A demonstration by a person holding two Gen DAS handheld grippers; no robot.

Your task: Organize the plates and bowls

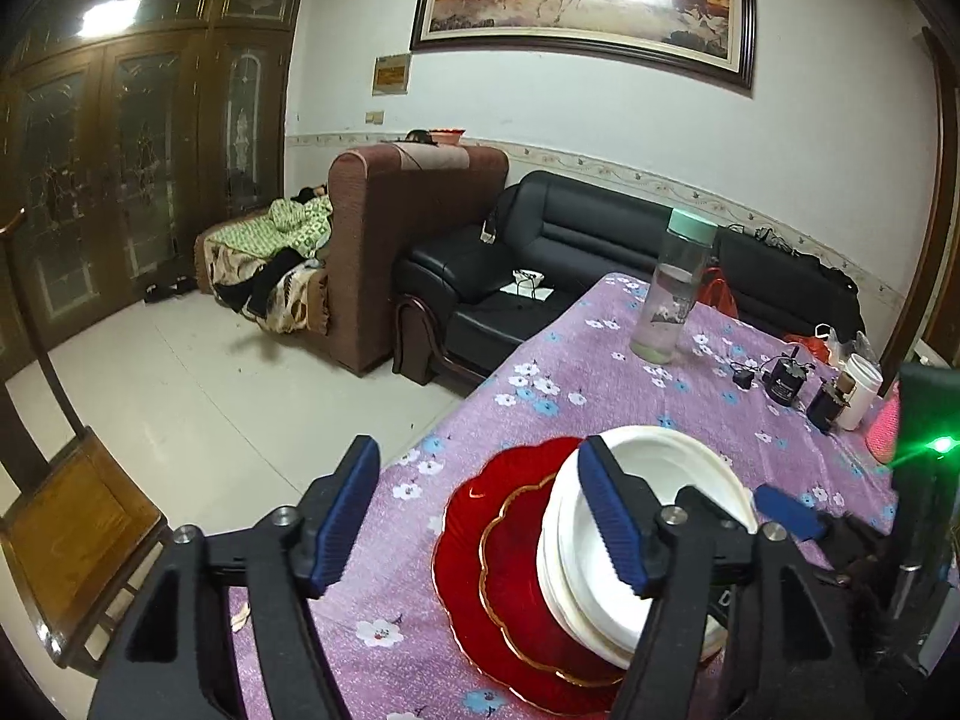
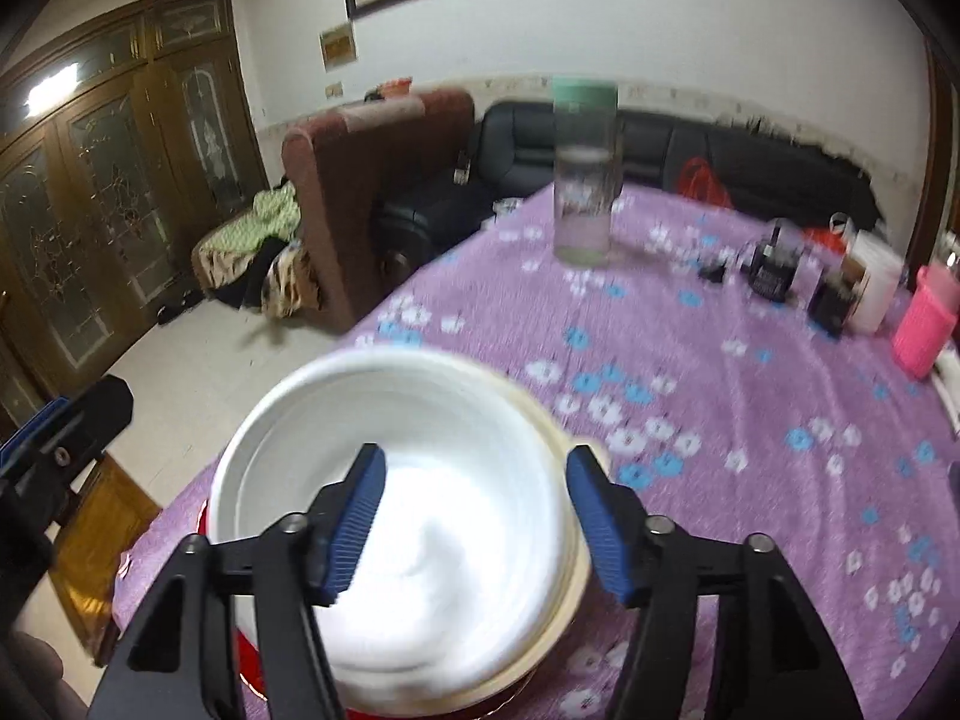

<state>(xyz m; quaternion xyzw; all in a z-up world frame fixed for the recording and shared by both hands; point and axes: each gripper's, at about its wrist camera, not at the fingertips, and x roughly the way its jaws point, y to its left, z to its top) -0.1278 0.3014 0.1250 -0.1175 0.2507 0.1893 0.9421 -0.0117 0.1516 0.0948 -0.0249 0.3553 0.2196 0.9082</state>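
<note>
Purple floral cloth covers the surface [image 1: 600,360], where white bowls [image 1: 636,516] sit stacked on red plates [image 1: 480,546]. Both the left hand-held gripper [image 1: 480,519] and the right hand-held gripper [image 2: 474,525] stand apart, holding nothing. Bowls look light, stiff and slippery; grip the rim.

The left gripper [image 1: 480,516], black-framed with ribbed blue pads, stands with its jaws spread wide and nothing pressed between them, angled downward. The right gripper [image 2: 474,519], of the same black and blue build, likewise has its jaws apart, gripping nothing, tilted more steeply down. In the left wrist view, one blue pad [image 1: 786,510] of the right gripper shows at the right.
</note>
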